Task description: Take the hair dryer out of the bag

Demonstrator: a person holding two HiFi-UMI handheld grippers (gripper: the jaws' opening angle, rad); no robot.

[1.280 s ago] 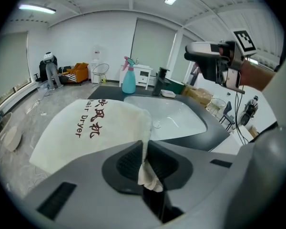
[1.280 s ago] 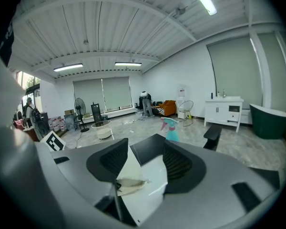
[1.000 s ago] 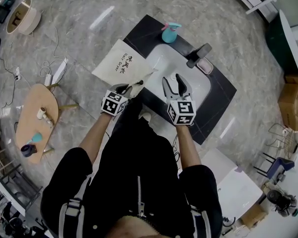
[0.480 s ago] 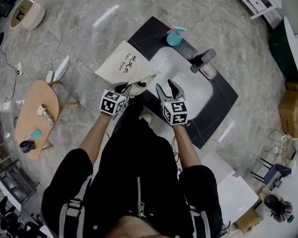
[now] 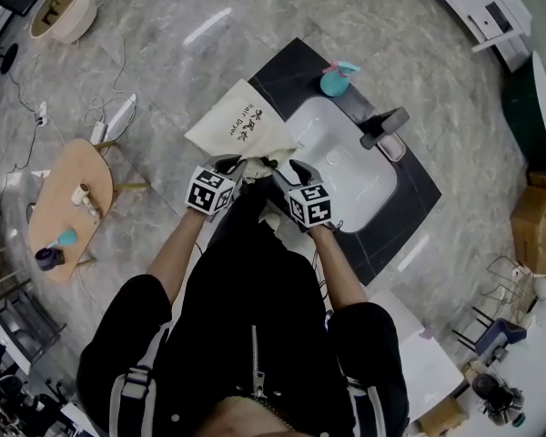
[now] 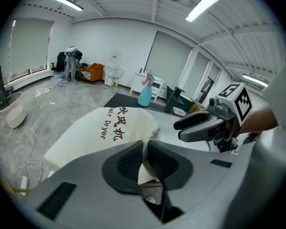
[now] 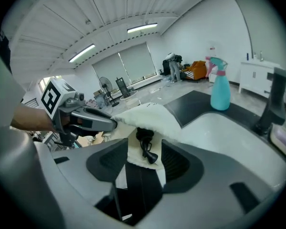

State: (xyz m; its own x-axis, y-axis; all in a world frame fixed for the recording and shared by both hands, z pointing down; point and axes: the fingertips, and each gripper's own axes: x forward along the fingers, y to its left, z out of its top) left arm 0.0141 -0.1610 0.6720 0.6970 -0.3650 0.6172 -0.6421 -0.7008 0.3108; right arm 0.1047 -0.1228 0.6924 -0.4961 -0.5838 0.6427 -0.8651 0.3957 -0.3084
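Sink rim (image 5: 346,167) just beside bag (image 5: 241,126)

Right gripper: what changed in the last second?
The right gripper swung from over the sink basin left to the mouth of the hair dryer bag, jaws open around the black power cord showing there. Nothing gripped or released. The left gripper stayed shut on the bag's edge.

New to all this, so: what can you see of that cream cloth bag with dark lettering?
The cream cloth bag is soft, creased fabric, printed with dark red characters and "Hair Dryer". It spreads beside the white sink. The left gripper clamps its mouth edge; a black cord pokes from the opening, between the open jaws of the right gripper.
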